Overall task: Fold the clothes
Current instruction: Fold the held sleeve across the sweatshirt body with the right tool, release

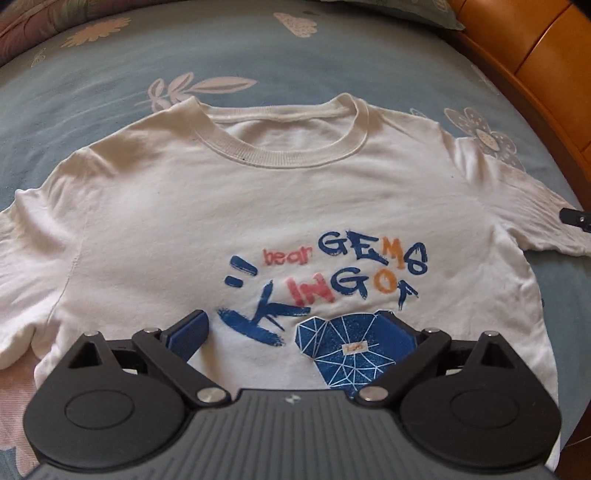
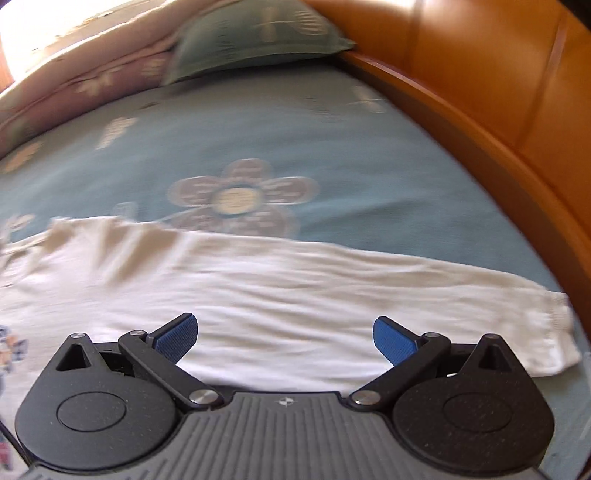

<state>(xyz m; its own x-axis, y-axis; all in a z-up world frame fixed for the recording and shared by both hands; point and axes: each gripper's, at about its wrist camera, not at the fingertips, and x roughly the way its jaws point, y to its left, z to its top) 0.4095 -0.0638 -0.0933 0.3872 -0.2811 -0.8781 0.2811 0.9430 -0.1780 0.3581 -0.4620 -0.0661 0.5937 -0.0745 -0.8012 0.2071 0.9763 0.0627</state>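
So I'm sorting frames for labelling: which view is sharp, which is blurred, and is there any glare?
Left wrist view: sharp, the T-shirt print readable, with fisheye bending at the edges. Right wrist view: motion-smeared across the sleeve, the bedsheet and the pillow, while the right gripper stays crisp; blown-out brightness at top left.

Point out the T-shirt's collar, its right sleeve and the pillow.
collar (image 1: 291, 157): left wrist view, on the front ribbed band.
right sleeve (image 2: 480, 295): right wrist view, mid-sleeve, spread flat on the bedsheet.
pillow (image 2: 258, 40): right wrist view, centre of its green face.
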